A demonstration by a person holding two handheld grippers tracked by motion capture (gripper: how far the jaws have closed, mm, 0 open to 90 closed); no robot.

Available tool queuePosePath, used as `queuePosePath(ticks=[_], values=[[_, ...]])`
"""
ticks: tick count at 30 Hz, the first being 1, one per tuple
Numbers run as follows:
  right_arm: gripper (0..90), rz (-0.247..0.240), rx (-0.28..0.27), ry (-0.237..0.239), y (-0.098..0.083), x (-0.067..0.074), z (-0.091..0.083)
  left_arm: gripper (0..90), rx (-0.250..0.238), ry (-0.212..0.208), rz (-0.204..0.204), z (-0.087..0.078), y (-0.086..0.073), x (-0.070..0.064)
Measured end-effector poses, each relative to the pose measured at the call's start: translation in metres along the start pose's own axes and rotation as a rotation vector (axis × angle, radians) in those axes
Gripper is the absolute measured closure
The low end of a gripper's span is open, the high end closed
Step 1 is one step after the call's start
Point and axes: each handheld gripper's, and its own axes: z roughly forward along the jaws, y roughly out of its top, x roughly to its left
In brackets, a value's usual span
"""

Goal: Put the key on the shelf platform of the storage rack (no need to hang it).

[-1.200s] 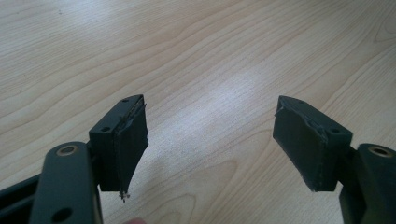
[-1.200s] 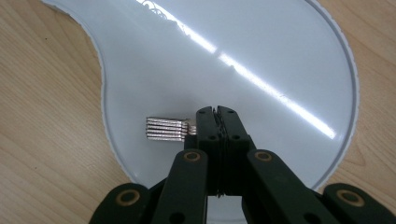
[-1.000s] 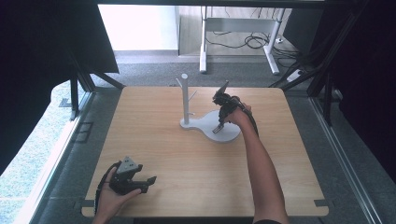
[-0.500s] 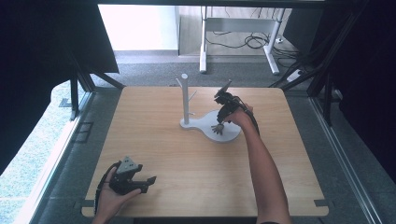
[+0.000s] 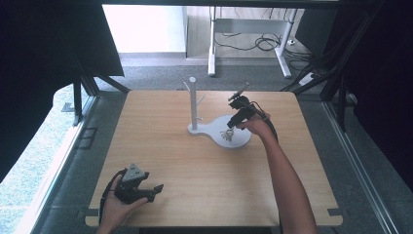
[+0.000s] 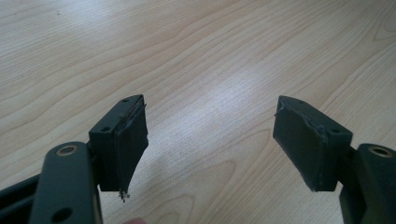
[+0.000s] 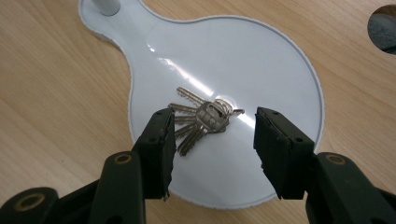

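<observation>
Your right gripper is hovering over the round tray end of the white stand, jaws parted and just been opening wider, nothing pinched between them. The bunch of keys is lying flat on the tray, near its middle, below the gap between your jaws and a little toward the left one; the pads are not touching it. In the high view the keys are sitting on the stand's base, which is resting right of the table's centre, toward the far edge. The stand's upright post is rising from the narrow end of the base, on the side away from your right hand, with short pegs sticking out near its top.

Your right gripper is angling down at the tray from the right, forearm reaching in from the near edge.

Your left gripper is resting in your hand near the table's near-left corner, well apart from the stand. In the left gripper view its jaws are standing wide open over bare wood, holding nothing. The left pad is showing frayed tape at its edge.
</observation>
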Motion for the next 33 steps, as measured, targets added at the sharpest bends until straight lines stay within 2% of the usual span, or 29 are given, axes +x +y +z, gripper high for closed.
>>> queuePosePath(ticks=[7, 8, 14, 16, 17, 18, 22, 23, 25, 26, 27, 28, 29, 31, 33], values=[[47.7, 0.002, -0.040, 0.037, -0.025, 0.000, -0.017, 26.4, -0.005, 0.001, -0.001, 0.000, 0.001, -0.002], [47.6, -0.004, -0.064, 0.051, -0.034, -0.001, -0.022, 26.4, -0.002, 0.002, 0.001, 0.000, 0.001, -0.001], [47.6, -0.001, -0.108, 0.067, -0.066, -0.004, -0.033, 26.4, -0.001, 0.006, 0.001, 0.000, 0.001, -0.001], [47.6, 0.004, -0.117, 0.070, -0.071, -0.004, -0.035, 26.4, -0.002, 0.005, 0.001, -0.001, 0.001, -0.001], [47.6, -0.002, -0.123, 0.069, -0.083, -0.004, -0.037, 26.4, -0.001, 0.006, 0.001, -0.001, 0.001, -0.002], [47.6, -0.002, -0.123, 0.069, -0.083, -0.004, -0.037, 26.4, -0.003, 0.005, -0.001, 0.000, 0.001, -0.002], [47.1, -0.008, -0.121, 0.069, -0.107, -0.004, -0.039, 26.4, 0.005, 0.003, 0.006, 0.001, 0.001, -0.003], [47.1, -0.008, -0.136, 0.074, -0.119, -0.004, -0.040, 26.4, 0.007, 0.003, 0.007, 0.001, 0.001, -0.004], [47.1, -0.006, -0.150, 0.079, -0.132, -0.002, -0.041, 26.4, 0.007, 0.004, 0.010, 0.003, 0.001, -0.005], [47.1, -0.006, -0.150, 0.079, -0.132, -0.002, -0.041, 26.4, 0.007, 0.004, 0.010, 0.003, 0.001, -0.005], [47.1, -0.002, -0.171, 0.086, -0.146, -0.001, -0.042, 26.4, 0.008, 0.006, 0.009, 0.003, 0.001, -0.005], [47.1, -0.002, -0.171, 0.086, -0.146, -0.001, -0.042, 26.4, 0.010, 0.007, 0.008, 0.003, 0.001, -0.005], [47.1, 0.007, -0.195, 0.096, -0.159, 0.001, -0.041, 26.4, 0.011, 0.009, 0.008, 0.003, 0.001, -0.005], [47.1, 0.010, -0.202, 0.098, -0.165, 0.002, -0.040, 26.4, 0.009, 0.008, 0.008, 0.003, 0.001, -0.005], [47.1, 0.015, -0.206, 0.105, -0.183, 0.004, -0.036, 26.4, 0.009, 0.008, 0.009, 0.003, 0.001, -0.006]])
